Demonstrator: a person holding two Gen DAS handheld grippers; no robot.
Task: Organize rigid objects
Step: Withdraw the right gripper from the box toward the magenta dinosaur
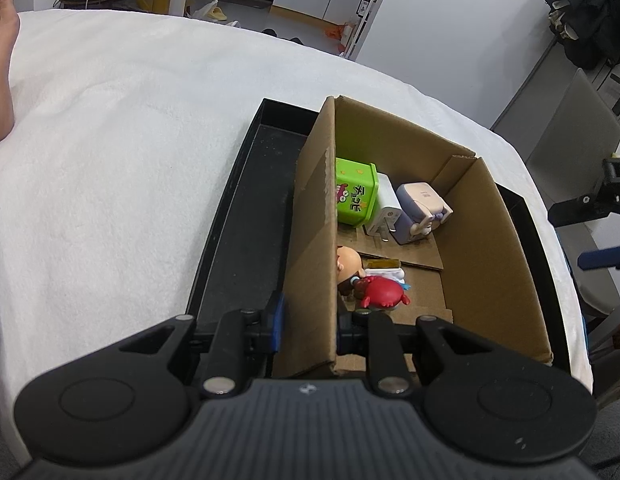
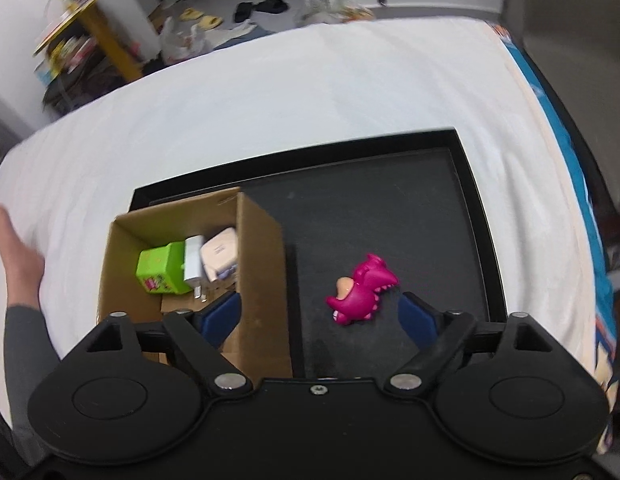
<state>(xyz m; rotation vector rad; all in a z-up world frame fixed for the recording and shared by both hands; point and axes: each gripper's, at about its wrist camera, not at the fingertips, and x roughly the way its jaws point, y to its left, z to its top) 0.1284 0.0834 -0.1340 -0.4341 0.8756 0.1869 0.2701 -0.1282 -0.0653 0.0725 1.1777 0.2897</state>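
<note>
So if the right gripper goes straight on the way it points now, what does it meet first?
Most likely the pink toy, lying on the black tray between the open jaws of the right gripper. Depth is unclear, so the tray floor beside it is also possible.

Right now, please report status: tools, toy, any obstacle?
Left tool shut on box wall. Right tool open over pink toy, not gripping. Toy lies on tray, box close beside.

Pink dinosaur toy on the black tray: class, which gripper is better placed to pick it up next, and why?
Right. The right gripper is open with the pink dinosaur toy between its fingers, untouched. The left gripper is shut on the cardboard box wall.
</note>
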